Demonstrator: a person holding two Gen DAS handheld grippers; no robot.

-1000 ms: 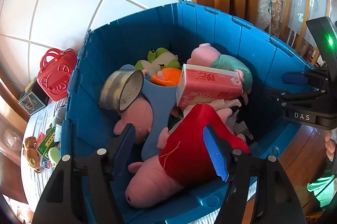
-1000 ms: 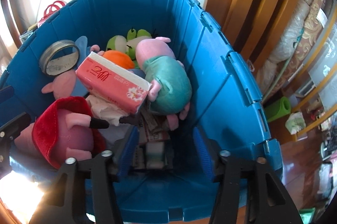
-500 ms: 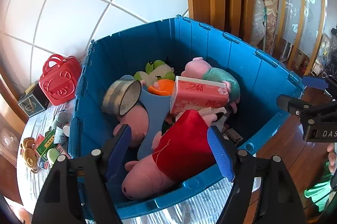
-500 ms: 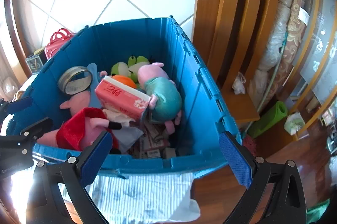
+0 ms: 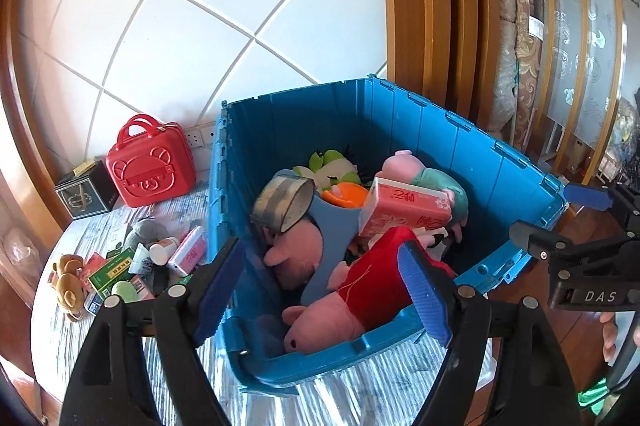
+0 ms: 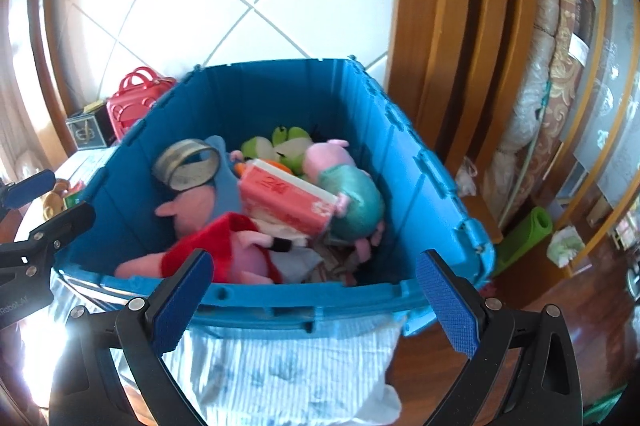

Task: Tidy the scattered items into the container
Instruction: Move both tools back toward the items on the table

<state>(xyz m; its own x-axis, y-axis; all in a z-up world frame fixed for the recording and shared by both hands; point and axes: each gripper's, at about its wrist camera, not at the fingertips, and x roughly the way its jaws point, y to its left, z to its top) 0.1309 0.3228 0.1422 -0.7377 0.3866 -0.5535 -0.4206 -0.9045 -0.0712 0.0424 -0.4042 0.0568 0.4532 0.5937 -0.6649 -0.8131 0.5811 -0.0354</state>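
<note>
The blue crate [image 5: 500,181] [image 6: 280,97] holds a red-dressed pig plush [image 5: 376,278], a pink tissue pack [image 5: 404,214], a metal tin [image 5: 284,201], a teal-dressed pig plush [image 6: 352,201] and a green frog plush [image 5: 332,165]. Scattered left of the crate lie a bear plush [image 5: 68,278], a green box [image 5: 114,270], a pink pack [image 5: 188,252] and a white bottle [image 5: 162,250]. My left gripper [image 5: 322,246] hangs above the crate's near rim, jaws opening, nothing between them. My right gripper [image 6: 314,258] stands wide open and bare over the near rim.
A red case [image 5: 150,165] and a black box [image 5: 84,193] stand at the back left by the tiled wall. The striped tablecloth [image 6: 280,366] hangs over the table's edge. A wooden door frame [image 5: 424,5], rolled carpets [image 5: 520,57] and a green mat [image 6: 524,238] are to the right.
Both grippers have drawn back and up out of the crate, and both have spread wider. The red-dressed pig now lies free in the crate.
</note>
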